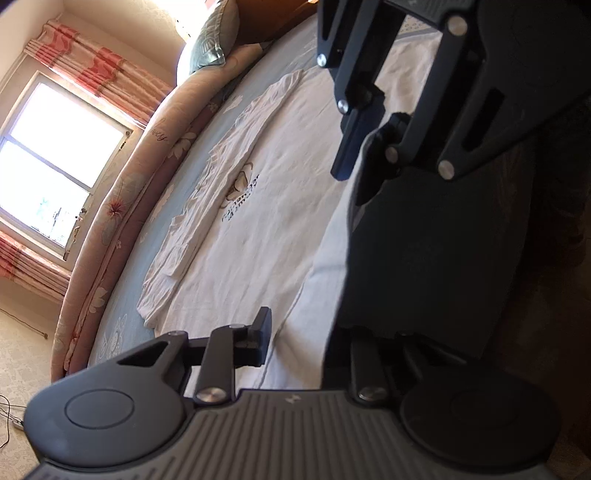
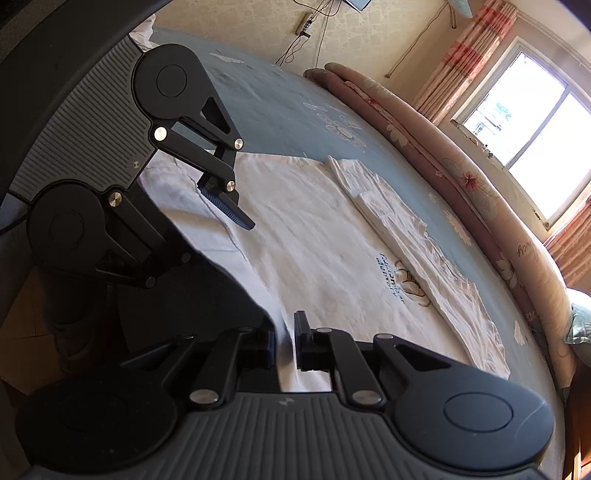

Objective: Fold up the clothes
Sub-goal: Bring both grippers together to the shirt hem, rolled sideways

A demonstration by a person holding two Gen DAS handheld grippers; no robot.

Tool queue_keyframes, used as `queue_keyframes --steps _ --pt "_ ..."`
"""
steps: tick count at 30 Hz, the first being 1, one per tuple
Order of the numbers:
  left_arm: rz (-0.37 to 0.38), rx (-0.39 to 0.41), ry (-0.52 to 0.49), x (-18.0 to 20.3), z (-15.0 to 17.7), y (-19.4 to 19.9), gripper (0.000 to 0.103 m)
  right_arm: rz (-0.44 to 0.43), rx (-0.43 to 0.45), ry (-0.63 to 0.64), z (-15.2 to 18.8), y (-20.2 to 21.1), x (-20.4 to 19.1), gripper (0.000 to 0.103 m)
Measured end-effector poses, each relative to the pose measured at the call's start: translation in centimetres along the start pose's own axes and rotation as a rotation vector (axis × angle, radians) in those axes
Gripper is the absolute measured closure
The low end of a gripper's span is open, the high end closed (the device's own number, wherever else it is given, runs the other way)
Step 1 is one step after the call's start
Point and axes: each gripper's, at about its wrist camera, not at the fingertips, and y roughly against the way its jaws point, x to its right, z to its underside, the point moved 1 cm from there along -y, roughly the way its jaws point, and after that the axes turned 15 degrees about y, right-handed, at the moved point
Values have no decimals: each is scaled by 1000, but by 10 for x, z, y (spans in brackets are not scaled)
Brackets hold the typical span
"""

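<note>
A white T-shirt (image 1: 255,206) with a flower print and dark lettering lies flat on the blue bed sheet (image 1: 173,206). Its far side is folded inward. It also shows in the right wrist view (image 2: 325,236). My left gripper (image 1: 295,343) is open wide at the shirt's near edge, its right finger hidden behind the dark edge of the bed. It appears in the right wrist view (image 2: 207,236). My right gripper (image 2: 286,341) is nearly closed over the shirt's near edge, a thin strip of cloth between its fingers. It appears in the left wrist view (image 1: 365,147).
A rolled pink floral quilt (image 1: 122,206) runs along the bed's far side, also in the right wrist view (image 2: 480,177). A teal pillow (image 1: 214,37) lies at the head. A window (image 2: 524,122) with pink curtains is beyond. Cables hang on the wall (image 2: 306,26).
</note>
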Motion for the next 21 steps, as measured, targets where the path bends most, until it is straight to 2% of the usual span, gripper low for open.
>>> queue_keyframes --steps 6,13,18,21 --pt "-34 -26 33 -15 8 -2 82 52 -36 -6 17 -3 -7 75" --pt "-38 -22 55 -21 9 -2 91 113 -145 -8 53 6 -6 71" --pt "-36 -28 67 -25 11 -3 91 176 -234 15 78 14 1 62" --pt "-39 -36 78 -29 14 -4 91 191 -273 23 87 15 3 61"
